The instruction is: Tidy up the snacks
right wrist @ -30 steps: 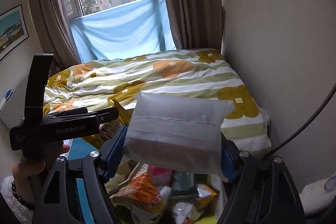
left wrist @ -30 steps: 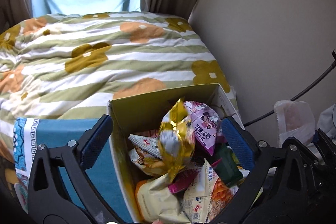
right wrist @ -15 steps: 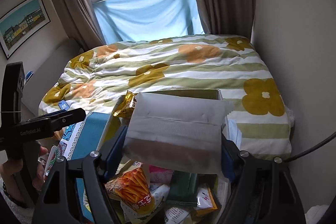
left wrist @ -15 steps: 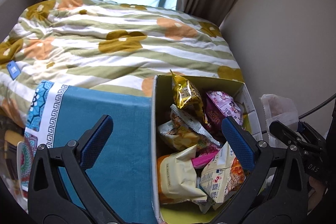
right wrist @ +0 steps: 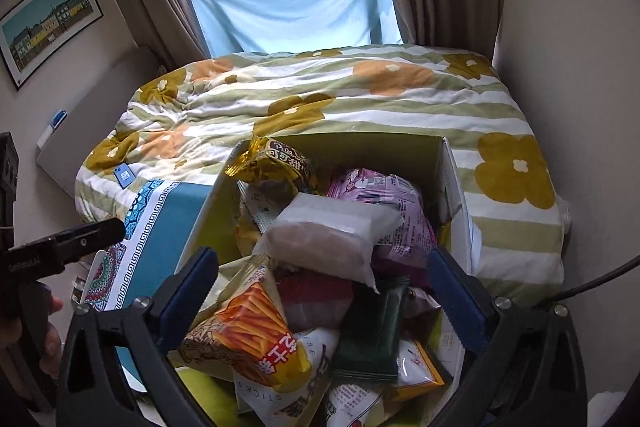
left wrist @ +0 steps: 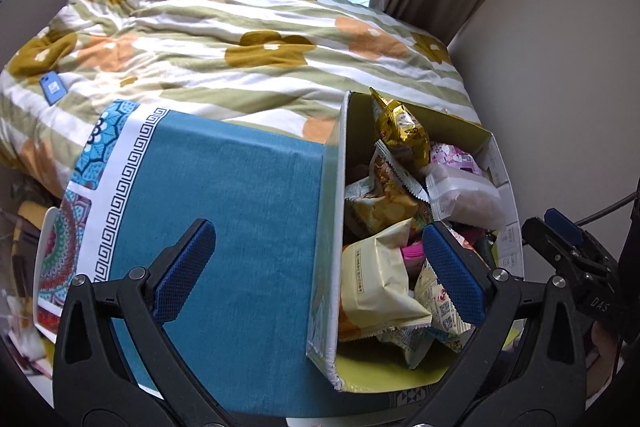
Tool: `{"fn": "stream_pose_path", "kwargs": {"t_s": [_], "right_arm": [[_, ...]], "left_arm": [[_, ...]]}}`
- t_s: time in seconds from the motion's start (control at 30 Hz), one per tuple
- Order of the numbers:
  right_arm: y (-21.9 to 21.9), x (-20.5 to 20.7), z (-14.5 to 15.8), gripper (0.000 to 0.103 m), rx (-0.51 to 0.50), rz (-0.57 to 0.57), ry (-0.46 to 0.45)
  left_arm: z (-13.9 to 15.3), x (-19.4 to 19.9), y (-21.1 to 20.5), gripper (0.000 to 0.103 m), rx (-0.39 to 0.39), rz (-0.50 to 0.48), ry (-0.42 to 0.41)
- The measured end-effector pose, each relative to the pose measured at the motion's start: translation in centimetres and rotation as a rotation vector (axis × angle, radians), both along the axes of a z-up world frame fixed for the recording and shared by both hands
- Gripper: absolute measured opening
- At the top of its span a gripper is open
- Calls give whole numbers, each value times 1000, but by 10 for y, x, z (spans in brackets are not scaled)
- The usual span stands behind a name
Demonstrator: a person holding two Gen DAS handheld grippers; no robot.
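Many snack packets (right wrist: 320,307) heaped in open box (right wrist: 450,167), translucent white pack (right wrist: 328,235) topmost

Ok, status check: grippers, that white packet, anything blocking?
Left gripper open, empty. Right gripper open, empty, above the box. White packet lying on top of the snack pile. Nothing blocking.

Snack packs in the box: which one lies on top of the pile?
The white translucent pack, plain and unprinted, resting across the purple pack and the others.
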State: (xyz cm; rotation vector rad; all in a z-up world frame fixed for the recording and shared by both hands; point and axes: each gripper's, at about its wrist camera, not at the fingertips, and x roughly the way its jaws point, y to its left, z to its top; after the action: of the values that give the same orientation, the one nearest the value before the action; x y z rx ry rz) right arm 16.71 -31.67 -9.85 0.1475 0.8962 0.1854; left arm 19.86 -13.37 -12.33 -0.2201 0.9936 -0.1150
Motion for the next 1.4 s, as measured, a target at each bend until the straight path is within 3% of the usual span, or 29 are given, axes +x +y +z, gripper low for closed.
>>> {"fn": "stream_pose_path", "kwargs": {"t_s": [0.17, 0.3, 0.47, 0.67, 0.97, 1.4], "right_arm": [[6, -17, 24, 103, -2, -37, -56], [17, -43, 57, 103, -36, -84, -143], [38, -89, 95, 103, -74, -132, -228], [74, -157, 120, 103, -138, -183, -273], [116, -228, 117, 103, -177, -203, -293], [126, -251, 116, 103, -193, -215, -314]], "left_arm": [[29, -19, 4, 102, 23, -42, -77], [61, -49, 13, 102, 93, -73, -168], [97, -104, 35, 102, 162, -91, -274], [120, -180, 63, 102, 220, -81, -392], [111, -246, 93, 102, 212, -54, -394], [120, -259, 86, 102, 204, -54, -443]]}}
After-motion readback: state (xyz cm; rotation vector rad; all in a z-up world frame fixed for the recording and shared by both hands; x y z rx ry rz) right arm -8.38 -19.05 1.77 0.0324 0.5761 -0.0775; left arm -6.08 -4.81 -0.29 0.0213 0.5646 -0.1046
